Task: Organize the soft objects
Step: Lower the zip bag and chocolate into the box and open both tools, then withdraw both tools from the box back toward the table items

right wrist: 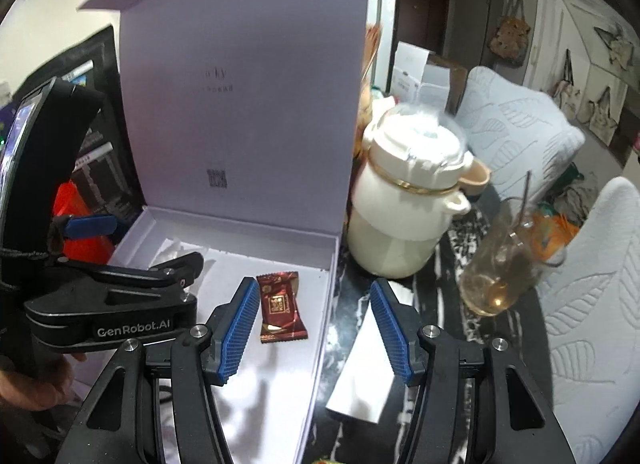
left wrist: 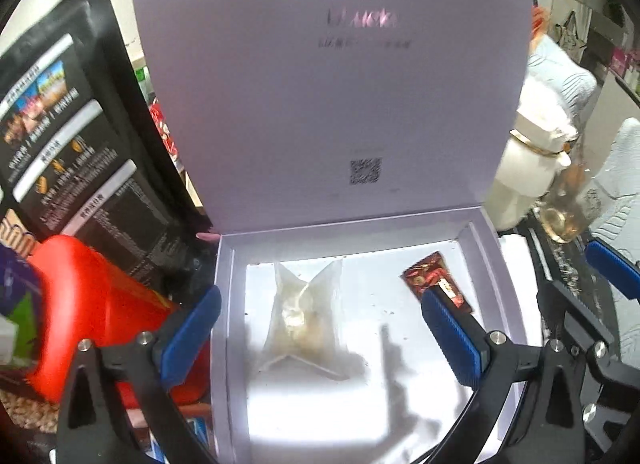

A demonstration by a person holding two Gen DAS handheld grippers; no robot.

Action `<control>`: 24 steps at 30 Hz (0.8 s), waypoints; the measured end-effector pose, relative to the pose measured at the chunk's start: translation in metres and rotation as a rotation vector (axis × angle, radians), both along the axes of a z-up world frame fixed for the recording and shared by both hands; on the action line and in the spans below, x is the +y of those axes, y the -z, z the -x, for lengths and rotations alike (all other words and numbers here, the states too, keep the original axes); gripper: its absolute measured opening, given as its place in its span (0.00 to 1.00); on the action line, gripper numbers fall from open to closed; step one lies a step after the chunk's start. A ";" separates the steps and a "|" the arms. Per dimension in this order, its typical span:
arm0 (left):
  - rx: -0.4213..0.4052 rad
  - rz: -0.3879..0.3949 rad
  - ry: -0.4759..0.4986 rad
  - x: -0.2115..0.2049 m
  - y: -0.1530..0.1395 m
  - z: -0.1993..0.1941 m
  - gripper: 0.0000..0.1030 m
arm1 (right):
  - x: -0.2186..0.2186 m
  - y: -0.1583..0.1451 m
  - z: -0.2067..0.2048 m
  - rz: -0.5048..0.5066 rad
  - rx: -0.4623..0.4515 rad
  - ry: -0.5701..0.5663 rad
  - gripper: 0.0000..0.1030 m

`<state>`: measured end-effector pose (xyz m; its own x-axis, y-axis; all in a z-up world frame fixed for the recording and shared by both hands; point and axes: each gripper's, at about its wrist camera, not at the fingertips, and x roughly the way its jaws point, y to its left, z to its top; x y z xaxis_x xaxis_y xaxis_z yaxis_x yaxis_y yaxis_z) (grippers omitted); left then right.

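An open lilac gift box [left wrist: 224,304] stands with its lid upright. On its white floor lie a clear pouch [left wrist: 304,304] with pale contents and a dark red wrapped candy [left wrist: 436,280]. My left gripper [left wrist: 320,336] hovers over the pouch, its jaws spread wide and touching nothing. In the right wrist view the candy [right wrist: 282,306] rests by the box's right wall [right wrist: 320,328]. My right gripper [right wrist: 316,330] straddles that wall, open, with the candy just beside its left pad [right wrist: 240,324] and not pressed.
A white lidded jar [right wrist: 404,224] and a glass of amber liquid [right wrist: 500,264] stand right of the box on the dark marbled top. White paper [right wrist: 364,376] lies by the wall. A red container [left wrist: 80,304] and a black bag [left wrist: 72,144] crowd the left.
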<state>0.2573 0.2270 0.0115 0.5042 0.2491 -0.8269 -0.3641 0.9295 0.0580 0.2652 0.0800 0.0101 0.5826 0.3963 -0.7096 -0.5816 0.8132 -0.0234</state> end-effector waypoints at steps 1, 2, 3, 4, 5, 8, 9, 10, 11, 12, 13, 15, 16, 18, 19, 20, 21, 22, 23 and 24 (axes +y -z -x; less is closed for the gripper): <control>-0.010 -0.003 0.003 -0.002 -0.007 0.003 0.99 | -0.003 -0.004 0.004 -0.003 -0.008 0.004 0.56; -0.019 -0.006 0.005 -0.004 -0.013 0.006 0.99 | -0.005 -0.008 0.006 -0.006 -0.015 0.007 0.56; -0.030 -0.007 0.008 -0.010 -0.020 0.011 0.99 | -0.007 -0.012 0.007 -0.009 -0.019 0.007 0.56; -0.040 -0.006 0.011 -0.011 -0.026 0.015 0.99 | -0.010 -0.018 0.010 -0.017 -0.025 0.008 0.56; -0.052 -0.007 0.016 -0.013 -0.032 0.022 0.99 | -0.012 -0.022 0.012 -0.021 -0.029 0.009 0.56; -0.092 -0.021 0.023 -0.014 -0.048 0.037 0.99 | -0.019 -0.038 0.022 -0.034 -0.057 0.012 0.56; -0.105 -0.025 0.024 -0.017 -0.053 0.035 0.99 | -0.021 -0.042 0.025 -0.038 -0.065 0.014 0.56; -0.119 -0.029 0.027 -0.019 -0.061 0.039 0.99 | -0.024 -0.049 0.029 -0.046 -0.078 0.015 0.56; -0.134 -0.038 0.029 -0.022 -0.060 0.043 0.99 | -0.027 -0.054 0.033 -0.053 -0.088 0.016 0.56; -0.149 -0.048 0.030 -0.025 -0.066 0.047 0.99 | -0.029 -0.060 0.037 -0.058 -0.098 0.016 0.56; -0.163 -0.055 0.032 -0.028 -0.065 0.053 0.99 | -0.031 -0.067 0.041 -0.065 -0.111 0.017 0.56; -0.195 -0.066 0.039 -0.033 -0.076 0.065 0.99 | -0.036 -0.079 0.049 -0.077 -0.135 0.018 0.56; -0.212 -0.070 0.043 -0.036 -0.085 0.071 0.99 | -0.039 -0.085 0.054 -0.084 -0.148 0.017 0.56; -0.238 -0.078 0.050 -0.042 -0.098 0.080 0.99 | -0.045 -0.098 0.064 -0.096 -0.173 0.016 0.56; -0.253 -0.085 0.054 -0.045 -0.104 0.086 0.99 | -0.048 -0.102 0.067 -0.100 -0.183 0.018 0.56; -0.266 -0.090 0.058 -0.047 -0.107 0.090 0.99 | -0.052 -0.110 0.074 -0.108 -0.200 0.023 0.56; -0.280 -0.096 0.063 -0.050 -0.113 0.096 0.99 | -0.055 -0.114 0.078 -0.114 -0.211 0.025 0.56; -0.293 -0.099 0.070 -0.054 -0.118 0.102 0.99 | -0.058 -0.117 0.083 -0.118 -0.220 0.025 0.57; -0.304 -0.101 0.076 -0.056 -0.118 0.106 0.99 | -0.062 -0.122 0.089 -0.125 -0.233 0.027 0.59; -0.316 -0.101 0.083 -0.059 -0.122 0.112 0.99 | -0.066 -0.127 0.095 -0.131 -0.247 0.027 0.60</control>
